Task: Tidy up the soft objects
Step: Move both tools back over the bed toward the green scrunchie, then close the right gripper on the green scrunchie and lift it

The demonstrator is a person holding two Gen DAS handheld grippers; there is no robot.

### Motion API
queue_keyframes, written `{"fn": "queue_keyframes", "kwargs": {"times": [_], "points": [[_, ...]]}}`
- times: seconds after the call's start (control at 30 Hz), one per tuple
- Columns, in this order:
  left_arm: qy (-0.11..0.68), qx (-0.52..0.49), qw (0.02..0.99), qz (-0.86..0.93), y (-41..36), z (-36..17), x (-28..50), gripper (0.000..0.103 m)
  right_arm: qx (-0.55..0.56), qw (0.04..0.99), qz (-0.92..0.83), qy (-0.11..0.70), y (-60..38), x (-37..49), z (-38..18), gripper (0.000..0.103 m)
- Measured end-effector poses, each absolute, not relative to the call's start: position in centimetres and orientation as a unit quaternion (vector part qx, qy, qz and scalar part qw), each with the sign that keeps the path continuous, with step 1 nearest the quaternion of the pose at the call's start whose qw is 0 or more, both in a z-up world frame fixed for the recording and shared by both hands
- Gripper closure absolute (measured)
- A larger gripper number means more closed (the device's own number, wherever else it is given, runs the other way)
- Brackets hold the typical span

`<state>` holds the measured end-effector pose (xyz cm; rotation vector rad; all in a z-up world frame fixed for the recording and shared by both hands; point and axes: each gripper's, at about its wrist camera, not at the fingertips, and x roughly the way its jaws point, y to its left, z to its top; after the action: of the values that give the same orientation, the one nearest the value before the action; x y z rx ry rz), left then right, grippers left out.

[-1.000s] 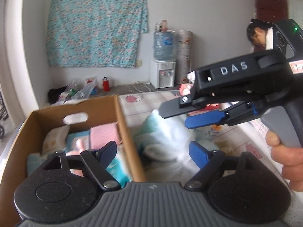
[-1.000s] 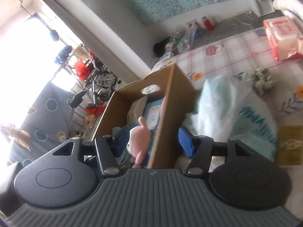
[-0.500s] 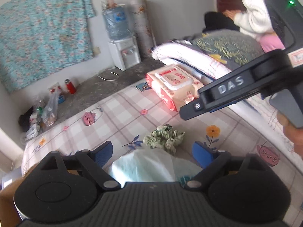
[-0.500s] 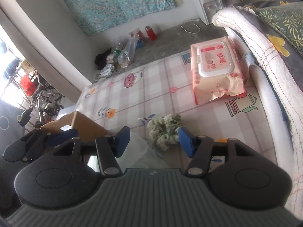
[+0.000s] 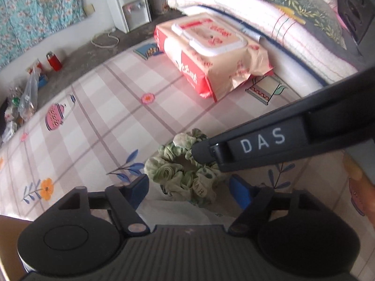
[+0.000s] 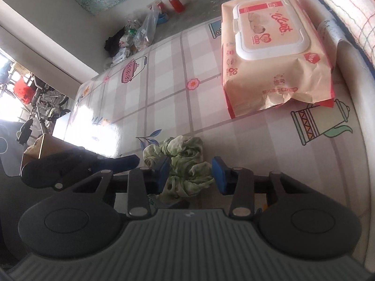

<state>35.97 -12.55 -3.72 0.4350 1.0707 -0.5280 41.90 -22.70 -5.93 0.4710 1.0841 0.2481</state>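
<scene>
A green crumpled scrunchie (image 5: pixel 180 171) lies on the patterned tablecloth (image 5: pixel 105 107). My left gripper (image 5: pixel 189 187) is open, its blue pads on either side of the scrunchie's near part. My right gripper (image 6: pixel 190 172) is open and straddles the scrunchie (image 6: pixel 185 161); in the left wrist view its black body (image 5: pixel 269 145) reaches in from the right over the scrunchie. A pale cloth (image 5: pixel 178 210) lies just under the left gripper. A corner of the cardboard box (image 6: pixel 39 145) shows at the left in the right wrist view.
A pink pack of wet wipes (image 5: pixel 211 51) lies beyond the scrunchie and also shows in the right wrist view (image 6: pixel 274 51). Folded quilts (image 5: pixel 269 18) are stacked at the right. A water dispenser (image 5: pixel 129 11), red bottle (image 5: pixel 54 61) and bags stand on the floor past the table edge.
Both grippers swung away from the cardboard box to the right and moved down close to the green scrunchie, which now sits between both pairs of open pads.
</scene>
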Motion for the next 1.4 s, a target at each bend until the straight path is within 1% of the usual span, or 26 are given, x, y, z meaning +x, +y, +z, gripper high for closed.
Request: {"fn": "queue_keyframes", "kwargs": {"times": [0.07,0.1,0.13,0.2,0.23,0.27,0.3,0.33,0.37,0.43,0.47,0.53,0.87,1.07,1.27,1.4], "points": [[0.509,0.203,0.802,-0.239,-12.6,-4.3,36.3,0.035,0.221,0.82,0.122,0.514,-22.4,42.2,-6.4,0.066],[0.512,0.203,0.8,-0.237,-12.6,-4.6,36.3,0.04,0.221,0.819,0.123,0.515,-22.3,42.2,-6.6,0.066],[0.514,0.202,0.799,-0.237,-12.6,-4.8,36.4,0.048,0.222,0.818,0.125,0.517,-22.2,42.2,-6.8,0.067],[0.517,0.197,0.8,-0.234,-12.4,-5.1,36.4,0.053,0.224,0.816,0.126,0.518,-22.1,42.2,-7.3,0.071],[0.516,0.194,0.802,-0.233,-12.3,-5.0,36.4,0.058,0.225,0.816,0.127,0.517,-22.0,42.2,-7.6,0.074],[0.516,0.191,0.802,-0.234,-12.2,-5.0,36.4,0.06,0.228,0.816,0.128,0.515,-22.1,42.1,-7.7,0.076],[0.516,0.189,0.803,-0.233,-12.2,-5.0,36.4,0.066,0.23,0.817,0.127,0.513,-22.1,42.1,-7.8,0.077],[0.515,0.188,0.804,-0.23,-12.2,-5.0,36.4,0.071,0.233,0.818,0.125,0.511,-22.4,41.9,-7.9,0.081],[0.514,0.188,0.806,-0.227,-12.2,-4.9,36.4,0.073,0.234,0.82,0.124,0.508,-22.4,41.7,-7.8,0.086],[0.504,0.187,0.813,-0.224,-12.2,-4.6,36.2,0.079,0.237,0.824,0.121,0.5,-22.6,41.5,-7.5,0.091],[0.498,0.184,0.817,-0.225,-12.2,-4.3,36.1,0.079,0.238,0.826,0.121,0.496,-22.6,41.3,-7.3,0.094],[0.484,0.175,0.826,-0.229,-12.1,-3.4,35.7,0.08,0.238,0.832,0.122,0.487,-22.8,41.0,-6.7,0.097],[0.428,0.167,0.855,-0.239,-11.9,0.7,32.8,0.081,0.242,0.85,0.129,0.45,-23.4,38.5,-2.2,0.097],[0.389,0.166,0.872,-0.248,-10.9,4.1,28.9,0.082,0.24,0.861,0.143,0.425,-24.0,34.1,1.5,0.097],[0.357,0.154,0.888,-0.244,-7.9,7.9,24.5,0.082,0.23,0.867,0.179,0.403,-21.9,29.6,5.2,0.097],[0.339,0.136,0.904,-0.223,-4.0,10.1,21.0,0.082,0.215,0.866,0.218,0.394,-18.6,26.8,7.4,0.097]]}}
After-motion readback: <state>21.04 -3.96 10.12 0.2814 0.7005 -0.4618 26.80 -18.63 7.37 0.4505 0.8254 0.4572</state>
